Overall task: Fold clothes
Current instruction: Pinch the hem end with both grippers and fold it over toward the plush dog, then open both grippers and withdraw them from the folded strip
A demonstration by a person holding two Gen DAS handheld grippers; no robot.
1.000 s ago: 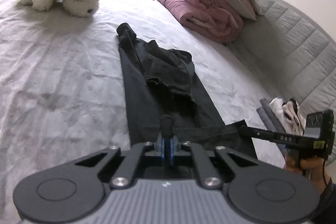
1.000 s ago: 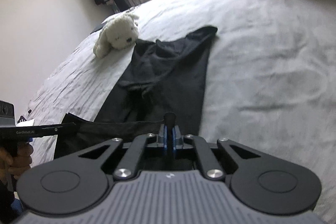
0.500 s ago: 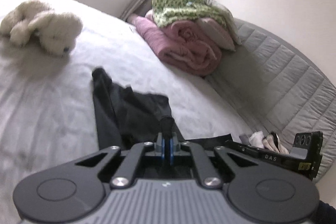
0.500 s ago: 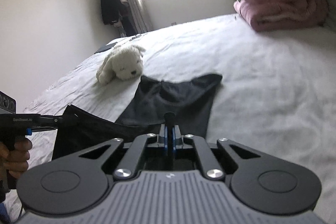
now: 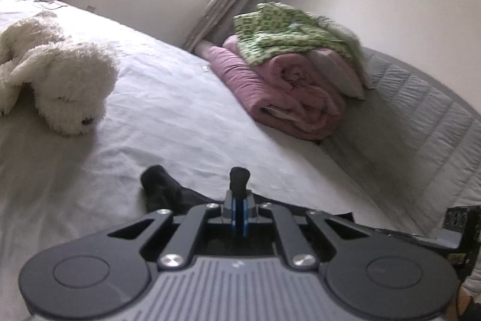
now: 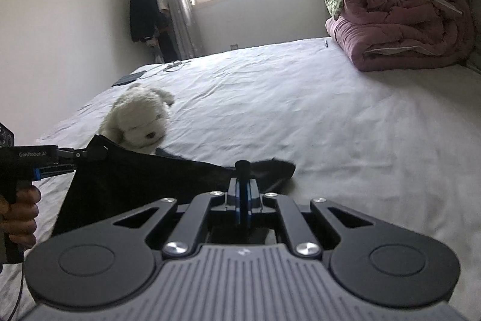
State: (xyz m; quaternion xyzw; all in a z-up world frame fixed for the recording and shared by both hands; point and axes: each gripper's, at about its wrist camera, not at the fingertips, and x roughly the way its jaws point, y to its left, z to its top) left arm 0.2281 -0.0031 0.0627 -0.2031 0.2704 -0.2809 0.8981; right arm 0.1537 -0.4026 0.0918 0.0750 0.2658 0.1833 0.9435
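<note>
Fold in progress on a bed (image 6: 345, 122) covered by a white sheet. The left gripper (image 6: 78, 155) and the right gripper (image 6: 242, 166) are each clamped shut on a corner of a black garment (image 6: 135, 179), holding its near edge raised and stretched between them, while the far part of the cloth trails on the sheet and ends in a dark tip (image 5: 156, 178). In the left wrist view the left gripper (image 5: 239, 175) shows its pads pressed together, with the cloth mostly hidden under the tool body. A white plush dog (image 6: 141, 119) lies just beyond the raised edge on the left; a rolled pink quilt (image 6: 402, 26) sits well apart at the far right. Likely faults: the carried edge may land on or brush the plush dog and shift it; unequal travel of the two hands would skew the fold line; thin cloth held only at its corners may slip from a pad, or sag in the middle and crease on landing.
</note>
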